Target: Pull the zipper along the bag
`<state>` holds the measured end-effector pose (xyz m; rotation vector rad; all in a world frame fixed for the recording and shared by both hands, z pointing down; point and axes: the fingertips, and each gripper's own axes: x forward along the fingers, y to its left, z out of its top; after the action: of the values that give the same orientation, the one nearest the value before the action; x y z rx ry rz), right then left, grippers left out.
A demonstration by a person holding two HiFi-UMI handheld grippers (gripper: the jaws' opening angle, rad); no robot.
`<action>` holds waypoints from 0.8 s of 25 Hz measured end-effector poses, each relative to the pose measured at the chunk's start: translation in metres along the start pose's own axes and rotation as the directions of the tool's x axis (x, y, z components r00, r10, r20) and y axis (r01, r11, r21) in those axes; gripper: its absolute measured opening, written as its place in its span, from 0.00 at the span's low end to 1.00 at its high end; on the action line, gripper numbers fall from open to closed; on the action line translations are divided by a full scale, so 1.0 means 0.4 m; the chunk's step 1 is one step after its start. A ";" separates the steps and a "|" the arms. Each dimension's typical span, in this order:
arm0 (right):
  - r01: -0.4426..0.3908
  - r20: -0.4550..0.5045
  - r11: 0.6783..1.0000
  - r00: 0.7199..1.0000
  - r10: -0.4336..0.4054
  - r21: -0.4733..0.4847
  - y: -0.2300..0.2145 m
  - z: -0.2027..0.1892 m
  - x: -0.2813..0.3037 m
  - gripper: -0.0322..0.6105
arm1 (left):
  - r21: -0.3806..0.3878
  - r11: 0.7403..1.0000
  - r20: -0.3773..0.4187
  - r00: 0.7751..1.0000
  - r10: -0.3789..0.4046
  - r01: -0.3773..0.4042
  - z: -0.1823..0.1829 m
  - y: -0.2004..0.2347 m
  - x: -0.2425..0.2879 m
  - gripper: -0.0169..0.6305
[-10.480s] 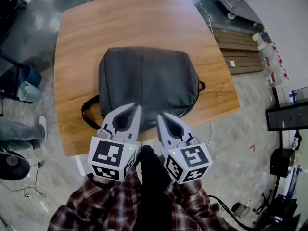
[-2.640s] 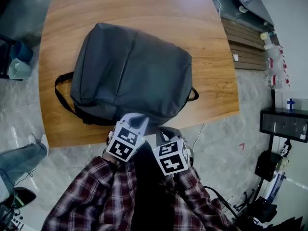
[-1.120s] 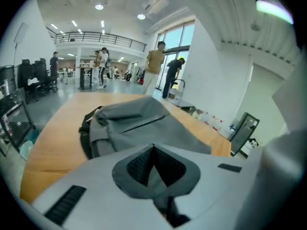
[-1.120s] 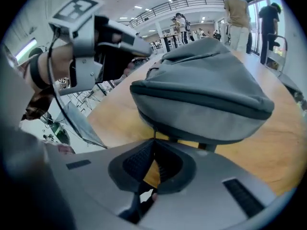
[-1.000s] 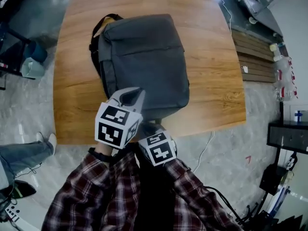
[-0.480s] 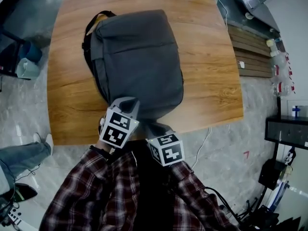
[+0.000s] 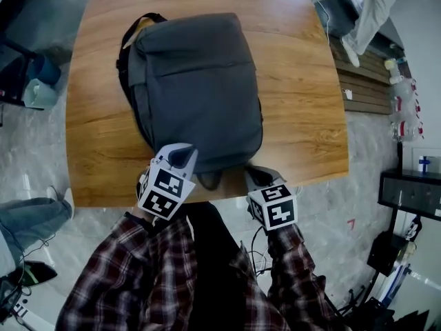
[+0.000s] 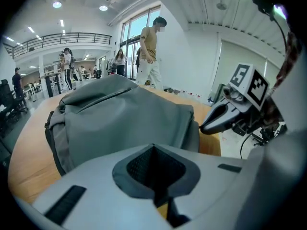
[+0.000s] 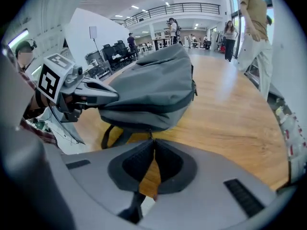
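Note:
A grey backpack (image 7: 196, 81) lies flat on the wooden table (image 7: 303, 95), its top handle (image 7: 209, 179) hanging over the near edge. My left gripper (image 7: 180, 156) is shut, its tips against the bag's near left corner; in the left gripper view (image 8: 153, 147) the bag (image 8: 120, 119) fills the space just beyond them. My right gripper (image 7: 252, 174) is shut at the bag's near right corner. In the right gripper view (image 9: 152, 141) a thin dark tab (image 9: 149, 133) hangs from the bag (image 9: 153, 90) right at the tips; whether it is pinched I cannot tell.
A person in a beige shirt (image 7: 358, 12) walks by the table's far right corner. Shelves with bottles (image 7: 400, 95) stand to the right. Another person's leg (image 7: 27, 216) shows at the left. Both grippers hover at the table's near edge.
The right gripper has slid right along the bag's near edge, from beside the handle to the right corner. Bag and left gripper have barely moved. A person has come into view at top right.

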<state>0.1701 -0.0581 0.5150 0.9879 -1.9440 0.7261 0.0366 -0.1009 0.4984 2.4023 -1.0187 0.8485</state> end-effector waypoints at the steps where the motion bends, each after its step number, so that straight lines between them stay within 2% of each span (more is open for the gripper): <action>1: 0.009 -0.004 1.000 1.000 -0.009 -0.003 -0.024 0.001 0.002 0.07 | -0.001 1.000 0.004 1.000 0.000 0.000 0.001 -0.001 0.000 0.04; 6: 0.036 -0.013 0.998 0.999 -0.036 0.041 -0.108 0.009 0.033 0.08 | -0.004 1.000 0.021 1.000 -0.008 0.008 0.007 0.003 -0.003 0.04; 8: 0.003 -0.006 0.999 1.000 -0.003 0.039 -0.078 0.008 0.032 0.07 | -0.006 1.000 -0.001 1.000 -0.020 0.020 -0.003 0.011 -0.008 0.04; 11: -0.078 0.004 0.997 0.997 0.078 -0.020 0.020 -0.002 0.022 0.07 | -0.028 0.999 -0.085 0.996 -0.024 0.022 -0.032 0.058 -0.024 0.04; 12: -0.099 0.003 0.994 0.995 0.099 -0.043 0.057 -0.006 0.022 0.07 | -0.032 0.999 -0.111 0.994 0.000 -0.003 -0.038 0.083 -0.034 0.04; 14: -0.138 0.000 0.988 0.990 0.139 -0.065 0.130 -0.010 0.027 0.07 | -0.044 0.992 -0.129 0.985 0.114 -0.120 -0.033 0.148 -0.067 0.04; 16: -0.182 -0.002 0.981 0.983 0.183 -0.068 0.209 -0.006 0.044 0.07 | -0.105 0.970 -0.072 0.974 0.215 -0.222 0.002 0.195 -0.112 0.04; 18: -0.232 0.001 0.970 0.973 0.233 -0.066 0.289 0.005 0.065 0.07 | -0.200 0.957 0.014 0.976 0.218 -0.211 0.046 0.185 -0.143 0.04; 20: -0.272 0.006 0.959 0.962 0.274 -0.072 0.363 0.021 0.080 0.07 | -0.252 0.954 0.075 0.979 0.188 -0.163 0.078 0.142 -0.149 0.04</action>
<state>0.0331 -0.0002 0.5204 0.6903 -2.1299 0.7975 -0.0268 -0.1255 0.4425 2.1864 -1.3099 0.6240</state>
